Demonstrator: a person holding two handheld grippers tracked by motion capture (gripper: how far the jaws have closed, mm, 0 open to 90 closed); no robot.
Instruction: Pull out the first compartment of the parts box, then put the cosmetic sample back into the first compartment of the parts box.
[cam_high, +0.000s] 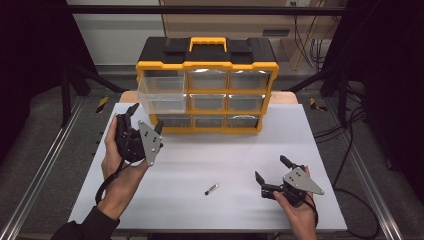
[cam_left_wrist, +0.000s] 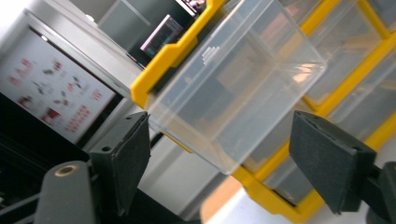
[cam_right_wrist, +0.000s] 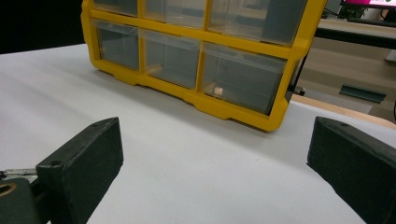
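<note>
Organizer box (cam_high: 206, 90): yellow frame, black lid with yellow handle (cam_high: 207, 45). Drawers clear, see-through; the pulled-out drawer (cam_high: 162, 93) just ahead of the left tongs (cam_high: 145, 117) is clear too, no pattern. Left tongs black, grey plate on top; right tongs (cam_high: 272, 168) the same, black with grey plate. Bench (cam_high: 300, 145) plain white, light wood edge showing behind it. Small bit (cam_high: 212, 188) left of the right tongs: dark with silvery end. Sleeve (cam_high: 87, 226) black. Floor grey, yellow-black striped tape marks.
</note>
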